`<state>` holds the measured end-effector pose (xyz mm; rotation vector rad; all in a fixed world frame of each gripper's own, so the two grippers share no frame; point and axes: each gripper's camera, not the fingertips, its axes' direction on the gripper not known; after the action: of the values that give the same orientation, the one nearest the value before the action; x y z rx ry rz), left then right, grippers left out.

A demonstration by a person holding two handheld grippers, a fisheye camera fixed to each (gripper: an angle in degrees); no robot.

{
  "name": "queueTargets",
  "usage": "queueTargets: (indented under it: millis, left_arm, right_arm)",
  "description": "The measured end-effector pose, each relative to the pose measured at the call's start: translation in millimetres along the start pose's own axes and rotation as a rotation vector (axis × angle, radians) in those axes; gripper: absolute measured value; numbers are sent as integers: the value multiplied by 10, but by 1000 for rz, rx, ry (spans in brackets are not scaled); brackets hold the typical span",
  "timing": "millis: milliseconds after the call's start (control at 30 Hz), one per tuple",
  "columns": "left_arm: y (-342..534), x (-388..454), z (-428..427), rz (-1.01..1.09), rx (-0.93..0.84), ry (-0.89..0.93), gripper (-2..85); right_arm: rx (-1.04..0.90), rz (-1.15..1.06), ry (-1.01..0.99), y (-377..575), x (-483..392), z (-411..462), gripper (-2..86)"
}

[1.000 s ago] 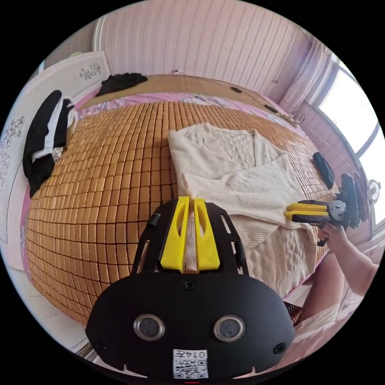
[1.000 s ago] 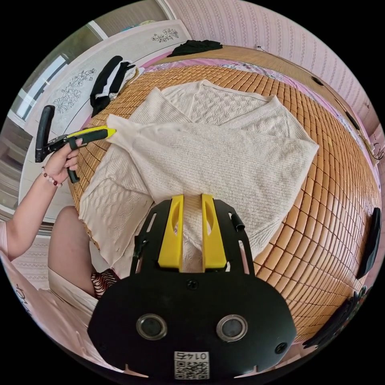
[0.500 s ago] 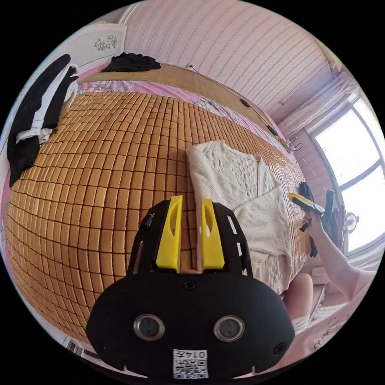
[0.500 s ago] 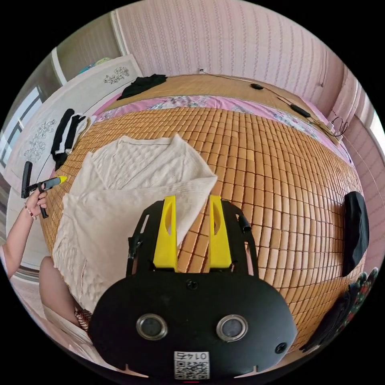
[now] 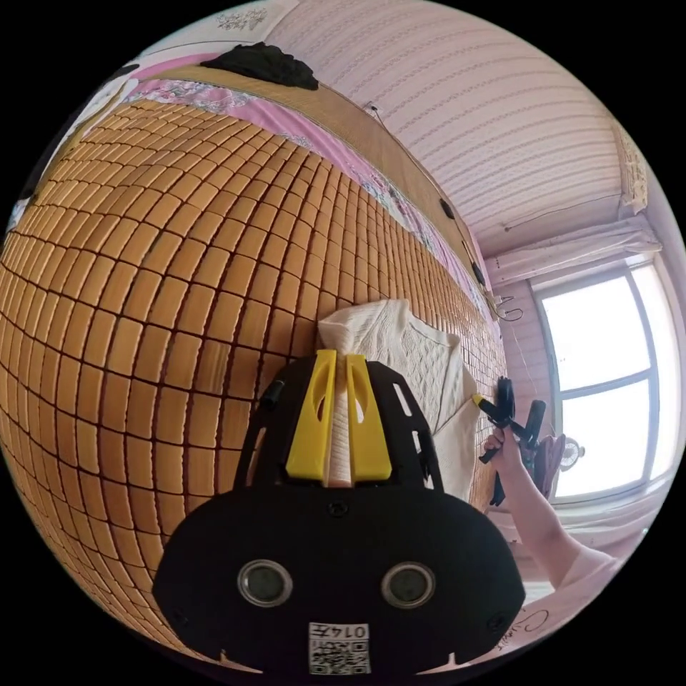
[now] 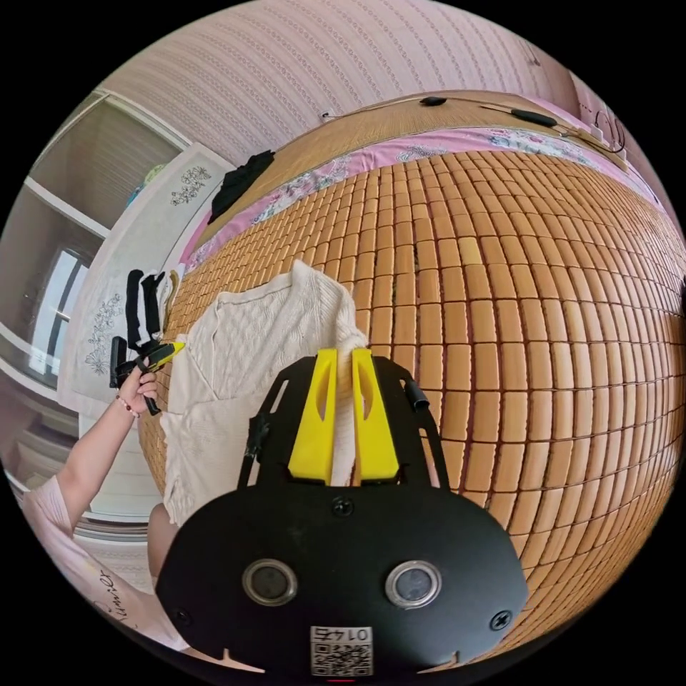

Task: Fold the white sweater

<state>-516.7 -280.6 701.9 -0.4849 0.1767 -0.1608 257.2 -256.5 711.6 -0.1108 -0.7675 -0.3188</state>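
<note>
The white sweater (image 5: 421,357) lies on the bamboo mat (image 5: 179,250) with a sleeve folded across its body. In the left gripper view my left gripper (image 5: 341,357) is shut on the sweater's near edge, with knit fabric bunched between the yellow jaws. The right gripper (image 5: 493,411), held in a hand, sits at the sweater's far side. In the right gripper view my right gripper (image 6: 344,354) is shut on the other edge of the sweater (image 6: 250,336). The left gripper (image 6: 161,351) shows at the opposite side, in a hand.
The bamboo mat (image 6: 536,286) covers a wide bed. Black clothing (image 5: 261,61) lies at the head of the bed, and a black and white garment (image 6: 143,300) hangs at the mat's edge. Cables (image 6: 514,111) run along the far side. A bright window (image 5: 607,379) is beyond the bed.
Half a second ago both grippers stood open off the sweater. Now each has shut on a side edge of it. Both cameras have tilted and dropped closer to the mat.
</note>
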Motion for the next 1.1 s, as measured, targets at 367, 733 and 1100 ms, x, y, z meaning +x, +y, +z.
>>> queueTargets:
  millis: [367, 733, 1100]
  left_arm:
    - [1136, 579, -1386, 314, 48, 166, -7]
    - [3213, 41, -1259, 51, -190, 46, 32]
    - [3905, 1467, -1684, 409, -116, -301, -4]
  right_arm:
    - [179, -367, -203, 909, -685, -1350, 20]
    - [-291, -241, -55, 2477, -1070, -920, 15]
    - [-144, -551, 563, 2272, -2862, -1077, -1]
